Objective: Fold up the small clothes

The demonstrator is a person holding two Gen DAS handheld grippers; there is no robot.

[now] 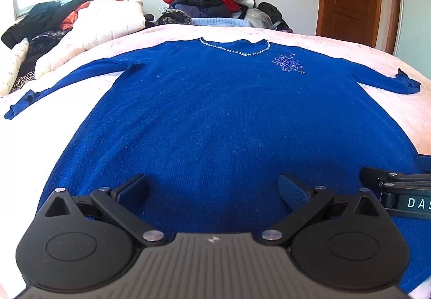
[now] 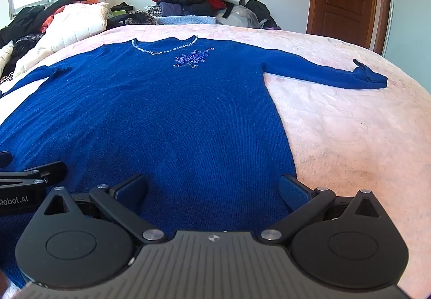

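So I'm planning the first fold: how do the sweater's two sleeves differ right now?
The sleeve on the left ends near the heap of bedding, its cuff flat; the sleeve on the right lies on bare bedspread, its cuff curled up. Both are spread out from the blue sweater, unfolded.

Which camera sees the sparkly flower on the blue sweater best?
The right wrist view. There the sparkly flower sits near the middle of the picture, just below the beaded neckline, facing the camera. In the left wrist view it lies off to the right on the blue sweater and looks more slanted.
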